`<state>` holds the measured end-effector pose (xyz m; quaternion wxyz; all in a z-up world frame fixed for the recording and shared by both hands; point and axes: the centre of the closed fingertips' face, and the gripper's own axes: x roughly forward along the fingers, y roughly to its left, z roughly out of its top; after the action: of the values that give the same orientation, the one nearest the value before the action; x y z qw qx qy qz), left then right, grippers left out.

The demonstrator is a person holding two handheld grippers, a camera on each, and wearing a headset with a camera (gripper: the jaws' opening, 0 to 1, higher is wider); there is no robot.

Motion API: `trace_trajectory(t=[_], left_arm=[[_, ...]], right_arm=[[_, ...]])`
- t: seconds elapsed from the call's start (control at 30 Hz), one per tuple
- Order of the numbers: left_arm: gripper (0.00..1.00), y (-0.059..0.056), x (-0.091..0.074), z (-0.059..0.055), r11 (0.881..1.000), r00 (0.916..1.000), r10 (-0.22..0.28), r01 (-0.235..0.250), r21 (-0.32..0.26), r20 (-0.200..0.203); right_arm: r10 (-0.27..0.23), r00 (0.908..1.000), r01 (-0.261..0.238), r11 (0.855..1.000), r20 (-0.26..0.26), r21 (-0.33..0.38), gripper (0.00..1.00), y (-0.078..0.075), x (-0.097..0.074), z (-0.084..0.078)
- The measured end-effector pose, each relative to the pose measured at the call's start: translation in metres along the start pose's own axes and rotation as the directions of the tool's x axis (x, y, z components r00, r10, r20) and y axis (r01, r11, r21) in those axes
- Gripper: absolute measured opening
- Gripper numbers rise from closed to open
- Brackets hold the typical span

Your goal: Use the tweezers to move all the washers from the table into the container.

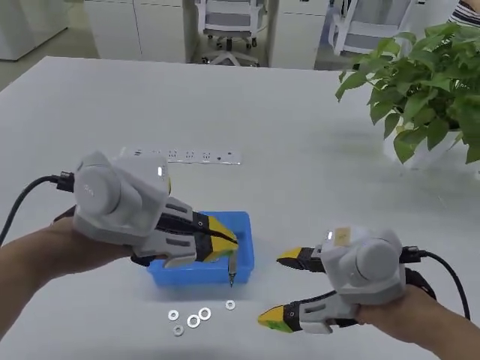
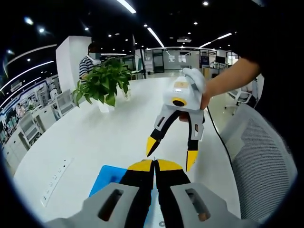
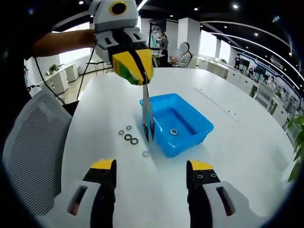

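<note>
My left gripper (image 1: 225, 240) is shut on metal tweezers (image 1: 231, 274), which point down over the front edge of the blue container (image 1: 244, 225). In the right gripper view the tweezers (image 3: 146, 114) hang from the left gripper (image 3: 134, 66), their tips just above the table beside the container (image 3: 199, 130). One washer (image 3: 174, 131) lies inside it. Several washers (image 1: 193, 321) lie on the table in front of the container, and one washer (image 3: 146, 154) is near the tweezer tips. My right gripper (image 1: 279, 289) stands open to the right, empty, its jaws apart (image 3: 151, 166).
A white power strip (image 1: 187, 156) lies behind the container. A potted plant (image 1: 427, 90) stands at the far right. A mesh office chair (image 3: 33, 142) is by the table's edge. People sit at desks in the background.
</note>
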<state>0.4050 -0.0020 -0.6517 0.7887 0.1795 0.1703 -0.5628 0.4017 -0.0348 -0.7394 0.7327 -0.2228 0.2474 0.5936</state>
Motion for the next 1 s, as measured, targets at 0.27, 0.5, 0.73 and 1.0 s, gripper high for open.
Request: trace_trajectory(t=[0.27, 0.5, 0.73, 1.0], left_arm=[[0.05, -0.005, 0.011, -0.008, 1.000, 0.9996, -0.022, 0.022, -0.003, -0.016], [0.05, -0.008, 0.016, -0.019, 0.999, 0.9987, -0.037, 0.036, -0.015, -0.035], [0.05, -0.010, 0.019, -0.029, 0.999, 0.9980, -0.045, 0.043, -0.030, -0.044], [0.05, -0.010, 0.021, -0.033, 0.998, 0.9982, -0.044, 0.042, -0.035, -0.041]], right_arm=[[-0.003, 0.9999, 0.003, 1.000, -0.012, 0.011, 0.65, 0.001, -0.002, -0.008], [-0.005, 0.9998, 0.006, 1.000, -0.019, 0.019, 0.67, 0.000, -0.001, -0.012], [0.005, 0.9993, -0.004, 1.000, -0.036, 0.020, 0.67, 0.004, 0.002, -0.017], [0.008, 0.9991, -0.007, 1.000, -0.043, 0.023, 0.67, 0.007, 0.002, -0.021]])
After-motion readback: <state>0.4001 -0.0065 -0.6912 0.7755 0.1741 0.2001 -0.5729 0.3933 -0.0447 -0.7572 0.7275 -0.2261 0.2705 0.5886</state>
